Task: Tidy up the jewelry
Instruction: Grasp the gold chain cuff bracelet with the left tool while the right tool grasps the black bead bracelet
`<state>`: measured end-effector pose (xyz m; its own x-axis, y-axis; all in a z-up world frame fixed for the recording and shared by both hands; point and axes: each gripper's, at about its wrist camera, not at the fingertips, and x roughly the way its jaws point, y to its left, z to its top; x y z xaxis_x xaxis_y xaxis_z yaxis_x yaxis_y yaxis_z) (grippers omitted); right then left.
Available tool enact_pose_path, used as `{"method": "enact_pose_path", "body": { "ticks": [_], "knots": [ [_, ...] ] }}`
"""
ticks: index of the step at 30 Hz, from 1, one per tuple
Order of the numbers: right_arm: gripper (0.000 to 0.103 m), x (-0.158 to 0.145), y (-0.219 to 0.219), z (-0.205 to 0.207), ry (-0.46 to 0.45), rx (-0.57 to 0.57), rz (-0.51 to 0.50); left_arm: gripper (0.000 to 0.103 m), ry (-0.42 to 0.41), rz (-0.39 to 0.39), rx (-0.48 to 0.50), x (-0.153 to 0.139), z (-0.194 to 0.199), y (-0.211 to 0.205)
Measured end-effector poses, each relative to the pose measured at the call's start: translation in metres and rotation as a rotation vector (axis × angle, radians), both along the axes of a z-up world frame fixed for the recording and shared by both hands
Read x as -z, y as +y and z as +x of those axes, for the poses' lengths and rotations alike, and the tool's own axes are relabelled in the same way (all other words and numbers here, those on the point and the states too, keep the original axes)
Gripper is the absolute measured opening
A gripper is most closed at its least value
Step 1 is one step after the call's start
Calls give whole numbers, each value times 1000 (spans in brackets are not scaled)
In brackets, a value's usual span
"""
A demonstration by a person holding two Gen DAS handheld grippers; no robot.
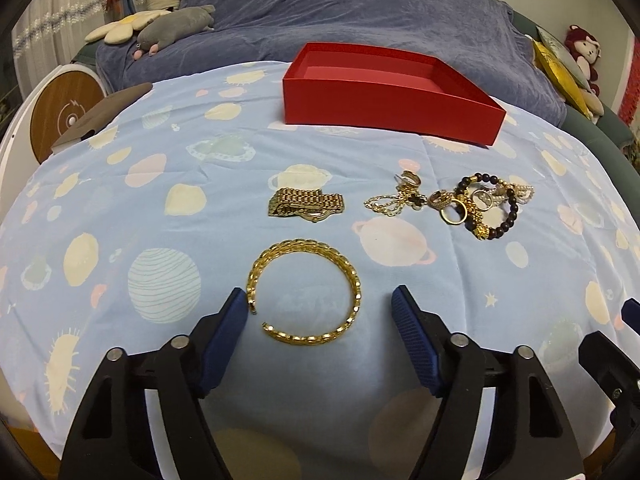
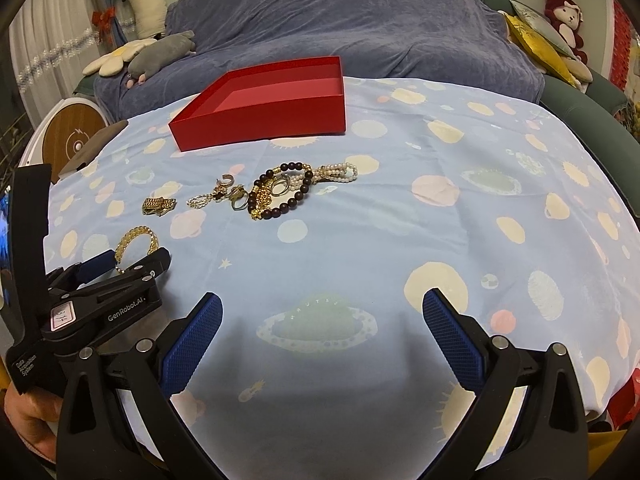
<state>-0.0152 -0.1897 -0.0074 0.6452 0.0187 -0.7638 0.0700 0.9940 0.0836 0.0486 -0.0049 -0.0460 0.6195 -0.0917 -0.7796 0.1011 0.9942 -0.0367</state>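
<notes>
A gold open bangle [image 1: 306, 293] lies on the blue planet-print cloth between the open fingers of my left gripper [image 1: 320, 300]; the left pad is almost at its open end. Beyond it lie a gold watch band [image 1: 305, 205] and a pile of chains, rings, dark beads and pearls [image 1: 460, 202]. An empty red box [image 1: 390, 92] stands at the far side. In the right wrist view my right gripper [image 2: 322, 316] is open and empty over bare cloth, with the left gripper [image 2: 120, 266] at the bangle [image 2: 136, 245] to its left, the pile [image 2: 276, 192] and the box [image 2: 264, 104] ahead.
The cloth-covered table [image 2: 440, 220] is round and drops off at its edges. A blue-covered sofa [image 1: 360, 8] with plush toys stands behind it. A round wooden-topped device [image 1: 64, 114] stands at the far left.
</notes>
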Motion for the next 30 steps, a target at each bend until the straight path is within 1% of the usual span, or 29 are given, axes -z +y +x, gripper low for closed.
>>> {"method": "enact_pose_path", "body": {
  "ticks": [2, 6, 9, 11, 15, 17, 18, 21, 22, 24, 27, 30],
  "knots": [
    [98, 1, -1, 2, 2, 4, -2, 54, -5, -3, 23, -1, -1, -2],
    [98, 0, -4, 7, 0, 9, 6, 53, 1, -35, 30, -4, 0, -1],
    [98, -2, -5, 14, -1, 1, 22, 53, -5, -57, 33, -11, 1, 2],
    [98, -4, -4, 21, 2, -8, 32, 53, -19, -57, 41, -20, 1, 1],
    [97, -12, -3, 45, 18, -42, 54, 53, -39, -52, 86, -45, 12, -1],
    [93, -17, -1, 60, 21, -65, 55, 54, -44, -61, 106, -58, 23, -1],
    [87, -19, 1, 68, 20, -71, 48, 54, -43, -67, 116, -63, 30, -1],
    [80, -18, 8, 89, 12, -83, 13, 54, -63, -58, 123, -69, 48, -3],
    [76, -14, 9, 93, 15, -82, 1, 54, -74, -61, 122, -68, 52, -2],
    [71, -4, 8, 97, 26, -73, 2, 54, -72, -75, 113, -63, 55, 2],
    [63, 9, 3, 104, 56, -51, 44, 54, -31, -103, 108, -54, 61, 7],
    [56, 18, -1, 108, 72, -40, 66, 54, -27, -103, 106, -49, 67, 9]
  ]
}}
